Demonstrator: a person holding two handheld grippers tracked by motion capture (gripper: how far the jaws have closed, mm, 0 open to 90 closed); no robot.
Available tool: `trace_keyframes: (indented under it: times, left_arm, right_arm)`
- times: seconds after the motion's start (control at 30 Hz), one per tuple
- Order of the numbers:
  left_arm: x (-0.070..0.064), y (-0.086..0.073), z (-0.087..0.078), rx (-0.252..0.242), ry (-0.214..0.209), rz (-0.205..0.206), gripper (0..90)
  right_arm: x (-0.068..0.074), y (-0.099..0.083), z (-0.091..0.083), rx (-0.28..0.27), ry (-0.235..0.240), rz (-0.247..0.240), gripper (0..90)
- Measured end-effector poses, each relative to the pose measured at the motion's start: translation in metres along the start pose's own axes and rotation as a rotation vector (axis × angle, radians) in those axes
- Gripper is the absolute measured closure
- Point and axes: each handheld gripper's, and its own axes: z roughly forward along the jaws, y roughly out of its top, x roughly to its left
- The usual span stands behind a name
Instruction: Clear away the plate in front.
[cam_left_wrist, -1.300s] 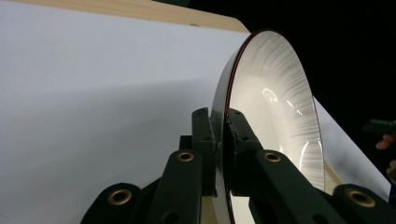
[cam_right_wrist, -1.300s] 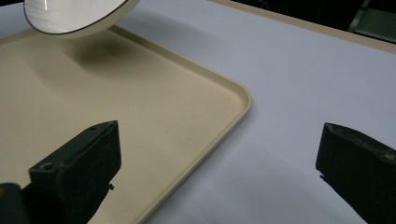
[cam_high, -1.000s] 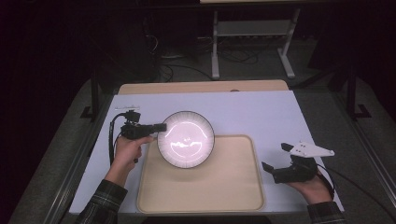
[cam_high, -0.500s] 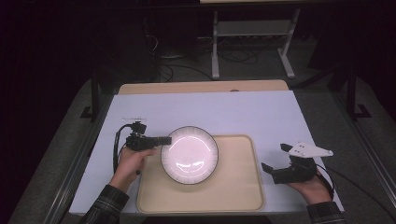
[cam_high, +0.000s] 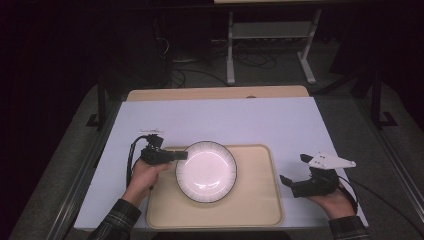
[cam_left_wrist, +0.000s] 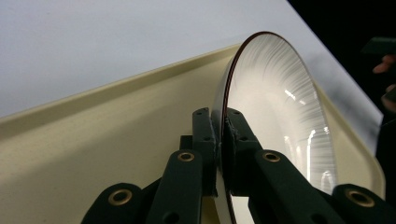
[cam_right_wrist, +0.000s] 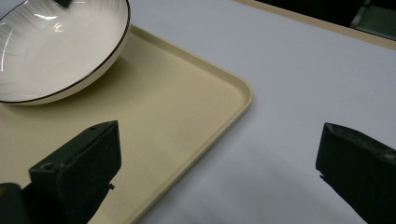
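The plate (cam_high: 206, 171), white with a dark rim, sits on the beige tray (cam_high: 250, 210), toward the tray's ten o'clock corner in the high view. We see the left gripper (cam_high: 181, 155) reaching in from nine o'clock, its jaws pressed together on the plate's rim; the left gripper view confirms the rim pinched between them. The tray lies on the white table (cam_high: 225, 120). At the tray's three o'clock side, we find the right gripper (cam_high: 295, 170) over the table, jaws spread wide and holding nothing.
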Motion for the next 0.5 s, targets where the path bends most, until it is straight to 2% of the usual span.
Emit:
trace_keyframes:
  times: [0.3,0.5]
  left_arm:
    - [0.0001,-0.0006,0.0049,0.042,0.056,0.063,85.1]
    - [0.0004,-0.0010,0.0072,0.054,0.067,0.081,84.7]
  right_arm:
    - [0.0014,-0.0004,0.0014,0.011,0.000,-0.012,0.0]
    - [0.0017,-0.0005,0.0021,0.014,0.003,-0.015,0.0]
